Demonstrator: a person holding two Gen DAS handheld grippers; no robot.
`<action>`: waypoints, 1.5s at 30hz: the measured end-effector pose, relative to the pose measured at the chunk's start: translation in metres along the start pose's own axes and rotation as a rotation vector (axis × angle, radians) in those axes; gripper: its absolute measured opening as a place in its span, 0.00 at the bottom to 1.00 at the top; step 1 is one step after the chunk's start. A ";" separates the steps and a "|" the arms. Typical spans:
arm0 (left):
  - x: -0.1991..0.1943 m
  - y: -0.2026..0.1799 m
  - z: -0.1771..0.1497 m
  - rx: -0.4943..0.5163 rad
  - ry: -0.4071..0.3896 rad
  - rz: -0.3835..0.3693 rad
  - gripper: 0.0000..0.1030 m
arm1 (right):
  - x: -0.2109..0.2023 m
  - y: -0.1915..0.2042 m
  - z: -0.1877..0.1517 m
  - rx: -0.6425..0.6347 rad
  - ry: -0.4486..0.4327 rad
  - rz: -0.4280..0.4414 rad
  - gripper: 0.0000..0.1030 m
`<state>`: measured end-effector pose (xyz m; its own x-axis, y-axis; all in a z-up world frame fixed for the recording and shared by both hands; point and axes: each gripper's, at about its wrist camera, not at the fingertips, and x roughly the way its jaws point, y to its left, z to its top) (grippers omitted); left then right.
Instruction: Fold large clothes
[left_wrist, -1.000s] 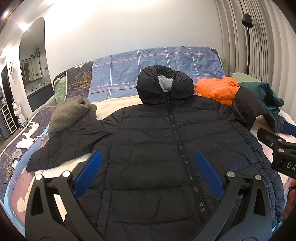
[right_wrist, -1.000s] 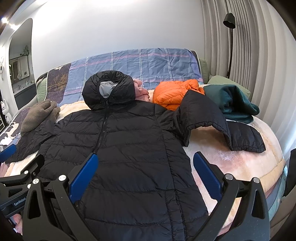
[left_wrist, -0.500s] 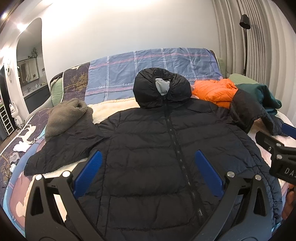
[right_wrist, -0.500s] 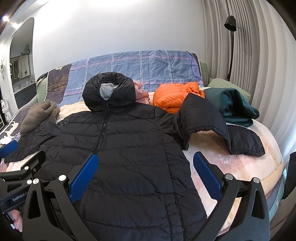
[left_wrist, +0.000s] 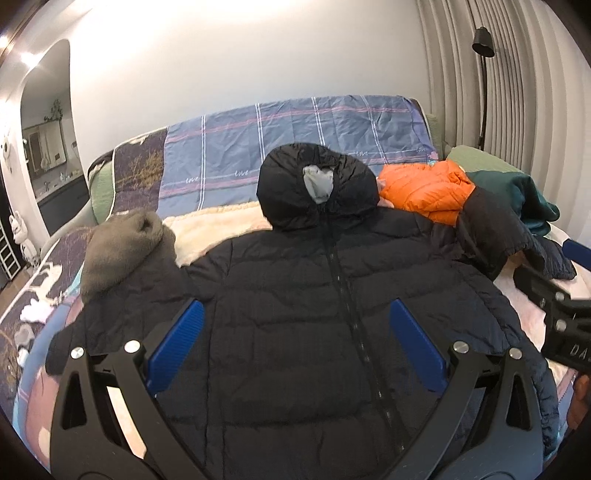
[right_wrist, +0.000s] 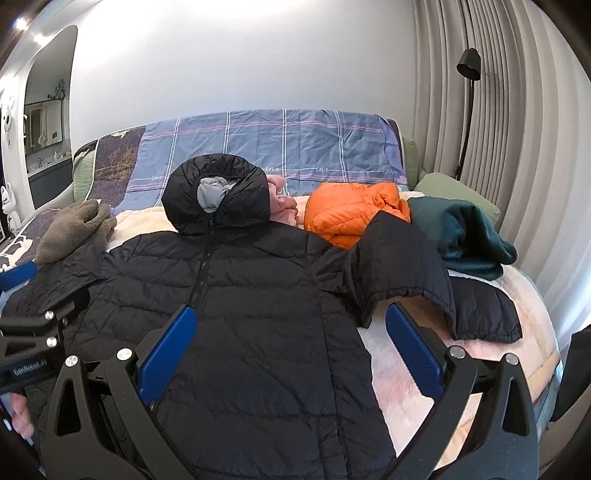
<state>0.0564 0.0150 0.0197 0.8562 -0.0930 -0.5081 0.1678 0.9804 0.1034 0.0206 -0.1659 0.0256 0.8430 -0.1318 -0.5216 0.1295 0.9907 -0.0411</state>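
Note:
A black hooded puffer jacket (left_wrist: 295, 302) lies front up and zipped on the bed, hood (left_wrist: 317, 184) toward the headboard. Its one sleeve (right_wrist: 436, 280) is bent over pale bedding on the right; the other sleeve (left_wrist: 122, 295) stretches left. My left gripper (left_wrist: 295, 343) hovers open over the jacket's lower chest, holding nothing. My right gripper (right_wrist: 291, 343) hovers open over the jacket's right side (right_wrist: 266, 332) and holds nothing. Each gripper shows at the edge of the other's view, the right one (left_wrist: 554, 306) and the left one (right_wrist: 33, 325).
An orange puffer jacket (right_wrist: 351, 214), a dark green garment (right_wrist: 465, 236) and a pink cloth (right_wrist: 280, 201) lie near the headboard. A grey-brown fleece (left_wrist: 118, 247) rests on the left sleeve. A floor lamp (right_wrist: 467, 103) and curtains stand to the right.
Both grippers have drifted slightly back and left, so the jacket sits a little lower and farther in view. Jaws stay open; the jacket has not moved.

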 end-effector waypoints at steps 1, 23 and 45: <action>0.002 0.001 0.003 0.002 -0.006 -0.005 0.98 | 0.003 0.000 0.001 -0.004 0.008 0.016 0.99; 0.248 0.090 0.151 -0.202 0.197 -0.114 0.78 | 0.265 -0.013 0.162 0.151 0.293 0.376 0.60; 0.316 0.102 0.166 -0.261 0.108 -0.378 0.06 | 0.333 -0.003 0.190 0.225 0.215 0.586 0.05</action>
<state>0.4250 0.0570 0.0114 0.7008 -0.4471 -0.5559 0.3182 0.8933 -0.3173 0.4002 -0.2190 0.0136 0.6872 0.4596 -0.5626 -0.1932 0.8622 0.4684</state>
